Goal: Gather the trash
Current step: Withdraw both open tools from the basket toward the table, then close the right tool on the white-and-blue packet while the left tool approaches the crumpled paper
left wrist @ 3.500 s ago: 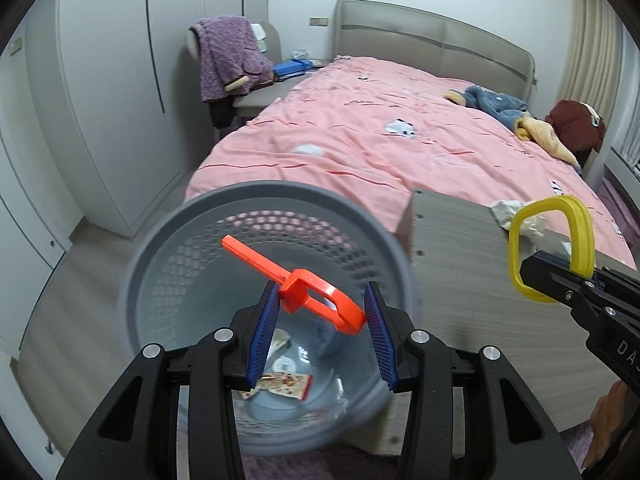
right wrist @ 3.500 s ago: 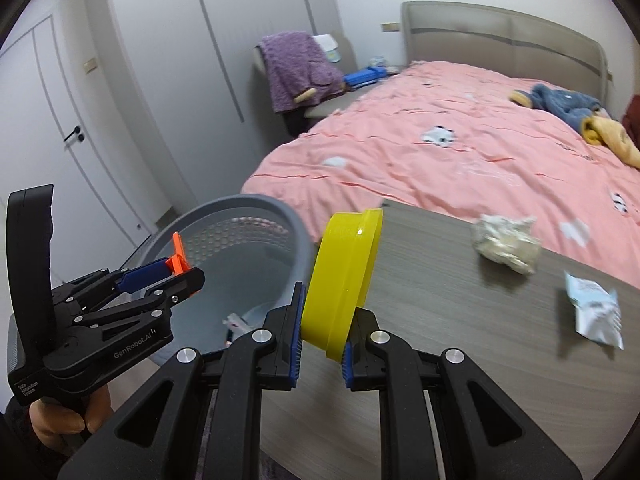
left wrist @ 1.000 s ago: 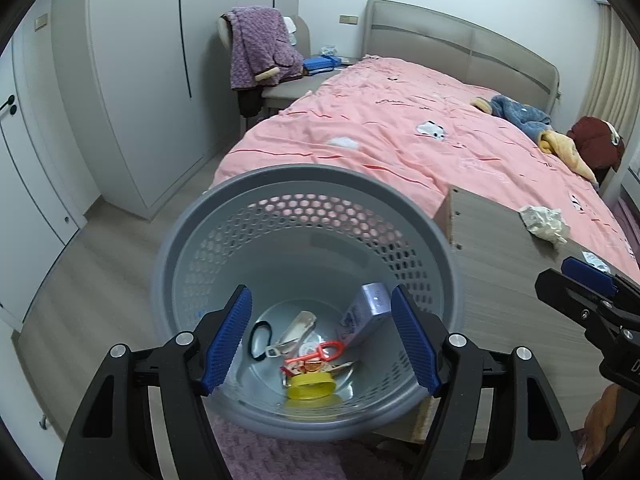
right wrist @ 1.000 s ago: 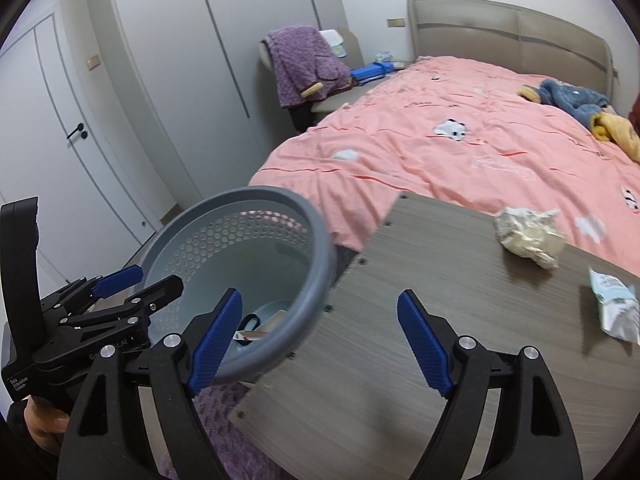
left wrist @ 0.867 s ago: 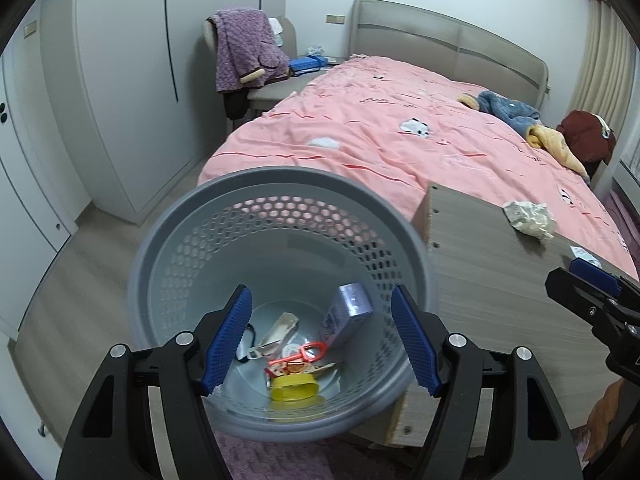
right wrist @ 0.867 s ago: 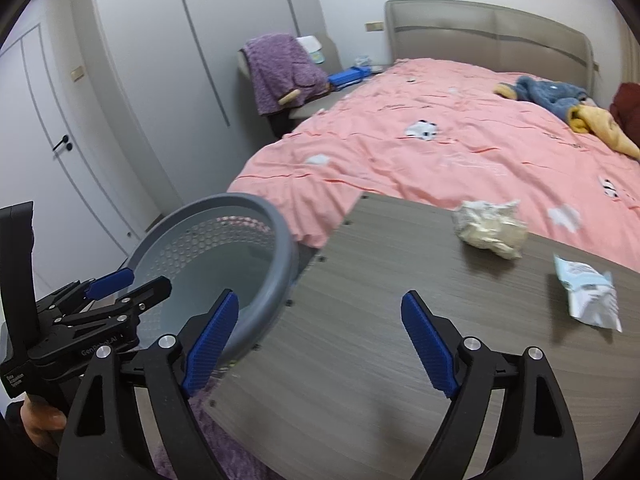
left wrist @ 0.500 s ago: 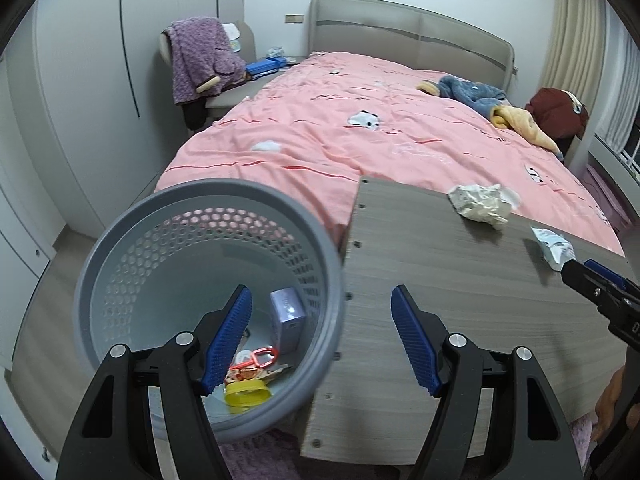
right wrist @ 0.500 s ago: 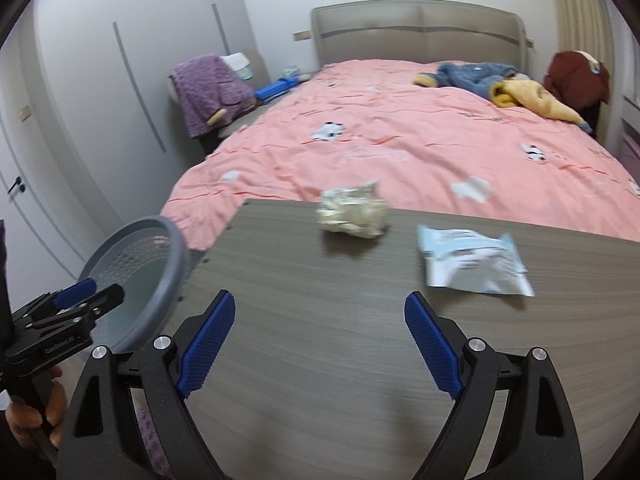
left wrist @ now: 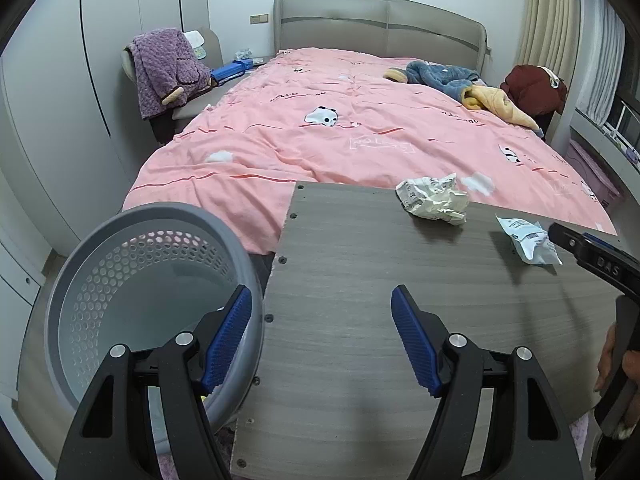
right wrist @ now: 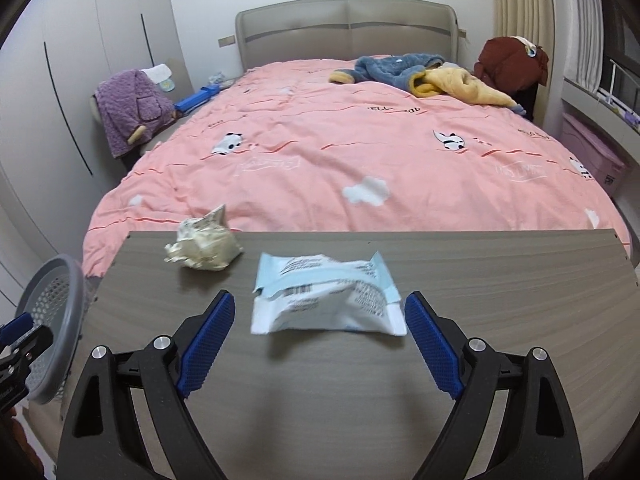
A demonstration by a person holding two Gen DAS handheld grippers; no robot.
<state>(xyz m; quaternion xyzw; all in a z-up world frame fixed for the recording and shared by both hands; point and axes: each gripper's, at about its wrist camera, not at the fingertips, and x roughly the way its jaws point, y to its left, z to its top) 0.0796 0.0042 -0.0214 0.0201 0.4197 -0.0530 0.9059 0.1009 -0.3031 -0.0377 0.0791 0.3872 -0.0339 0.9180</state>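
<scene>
A white and light-blue wrapper (right wrist: 326, 300) lies on the grey wooden table (right wrist: 360, 380); it also shows in the left wrist view (left wrist: 528, 240). My right gripper (right wrist: 320, 340) is open and empty, its jaws on either side of the wrapper's near edge. A crumpled paper ball (right wrist: 202, 248) lies at the table's far left; in the left wrist view (left wrist: 434, 200) it sits further back. My left gripper (left wrist: 322, 336) is open and empty over the table's left edge. The grey perforated trash basket (left wrist: 120, 280) stands left of the table, also in the right wrist view (right wrist: 52, 320).
A bed with a pink duvet (left wrist: 360, 128) lies just behind the table, with blue and yellow clothes (left wrist: 460, 84) on it. A chair with a purple garment (left wrist: 168, 72) stands at the back left by the white wardrobe.
Both grippers swung right, away from the basket and over the table. The right gripper closed in on the white and blue wrapper. Both stay open and empty.
</scene>
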